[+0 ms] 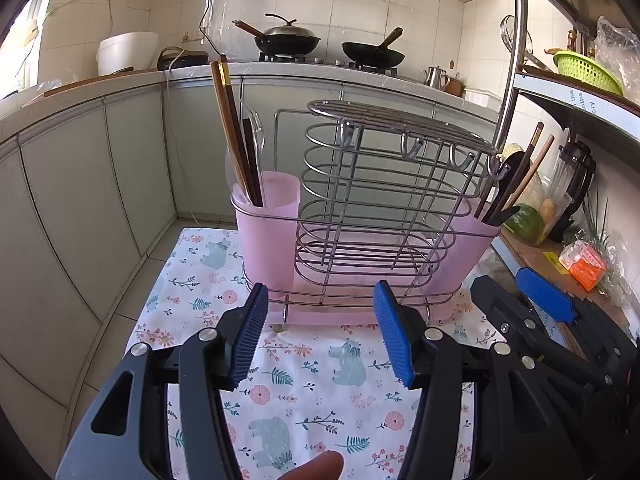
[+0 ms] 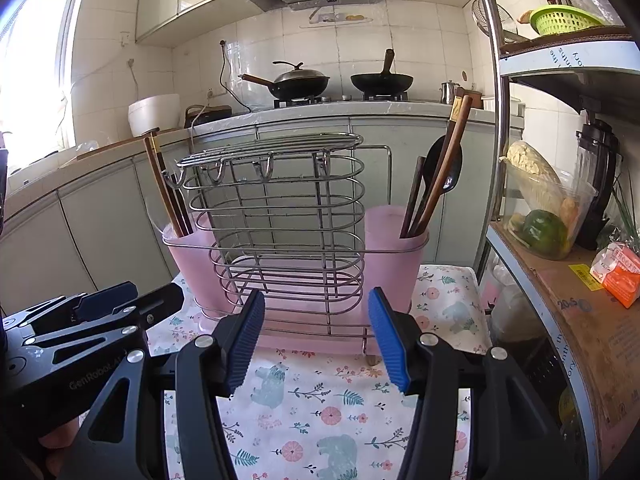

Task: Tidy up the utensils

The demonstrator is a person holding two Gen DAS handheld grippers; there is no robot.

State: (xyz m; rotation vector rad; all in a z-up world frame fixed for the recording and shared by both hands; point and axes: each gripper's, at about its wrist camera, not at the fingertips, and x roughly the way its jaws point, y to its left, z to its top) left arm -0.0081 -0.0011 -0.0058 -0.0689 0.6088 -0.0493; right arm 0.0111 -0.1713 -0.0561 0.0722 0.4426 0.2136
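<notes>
A wire utensil rack (image 1: pixel 380 200) (image 2: pixel 280 216) stands on a floral cloth, with a pink cup at each end. The left cup (image 1: pixel 268 220) (image 2: pixel 188 256) holds brown chopsticks (image 1: pixel 230 128) (image 2: pixel 164 184). In the right cup (image 1: pixel 468 240) (image 2: pixel 394 252) are more chopsticks (image 2: pixel 444 168) and a black spoon (image 2: pixel 452 176). My left gripper (image 1: pixel 322 286) hovers open just in front of the rack's base, nothing between its blue pads. My right gripper (image 2: pixel 317 294) is beside it, also open and holding nothing. Each gripper shows at the edge of the other's view: right gripper (image 1: pixel 500 278), left gripper (image 2: pixel 156 288).
The floral cloth (image 1: pixel 304 380) (image 2: pixel 320 412) covers a small table. A shelf unit (image 2: pixel 560 280) at the right holds a bag of vegetables, a blender and an orange box. Behind are grey cabinets and a counter with two woks (image 1: pixel 288 40). A fingertip (image 1: pixel 316 466) shows at the bottom.
</notes>
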